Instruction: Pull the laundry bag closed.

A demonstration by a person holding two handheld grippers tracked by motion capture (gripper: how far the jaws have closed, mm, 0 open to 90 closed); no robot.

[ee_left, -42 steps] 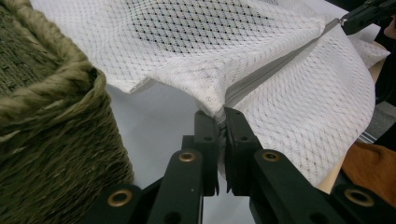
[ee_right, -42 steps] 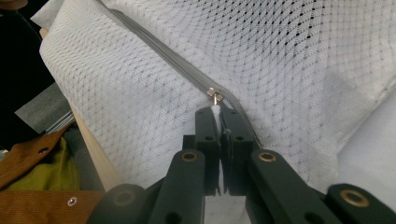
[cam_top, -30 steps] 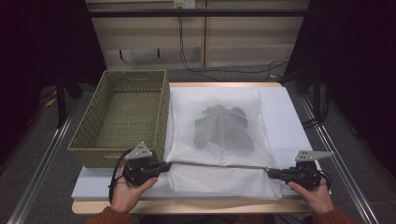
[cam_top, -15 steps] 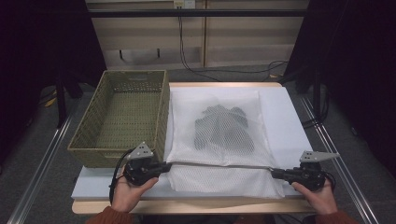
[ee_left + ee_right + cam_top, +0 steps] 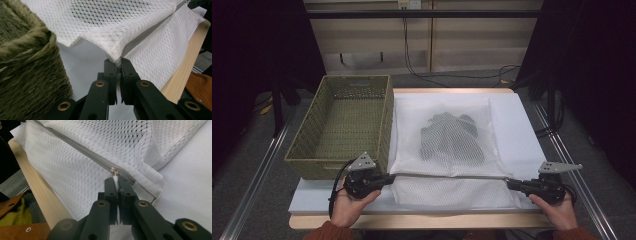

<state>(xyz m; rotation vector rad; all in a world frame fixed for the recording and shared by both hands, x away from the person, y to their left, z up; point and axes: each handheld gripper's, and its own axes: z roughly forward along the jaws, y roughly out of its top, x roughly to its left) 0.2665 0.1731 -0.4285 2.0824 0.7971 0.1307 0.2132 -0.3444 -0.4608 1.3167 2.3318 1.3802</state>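
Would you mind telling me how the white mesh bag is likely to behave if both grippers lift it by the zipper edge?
The mesh bag is probably floppy: its cloth already folds and sags near the zipper. It looks light, thin netting. The dark clothing inside would likely slide toward the low end.

A white laundry bag (image 5: 447, 145) of soft, open mesh cloth lies on the surface (image 5: 517, 125), which has a smooth, matt white top and a pale, bare wood front edge. A grey zip (image 5: 452, 176) with a small shiny metal slider (image 5: 115, 171) runs along the bag near that front edge. Dark cloth (image 5: 449, 137) shows through the mesh. At the left edge sits a basket (image 5: 344, 125) of coarse, rough, olive-green woven fibre. Each claw, left (image 5: 118, 66) and right (image 5: 116, 182), is matt black plastic with brass-coloured rivets.
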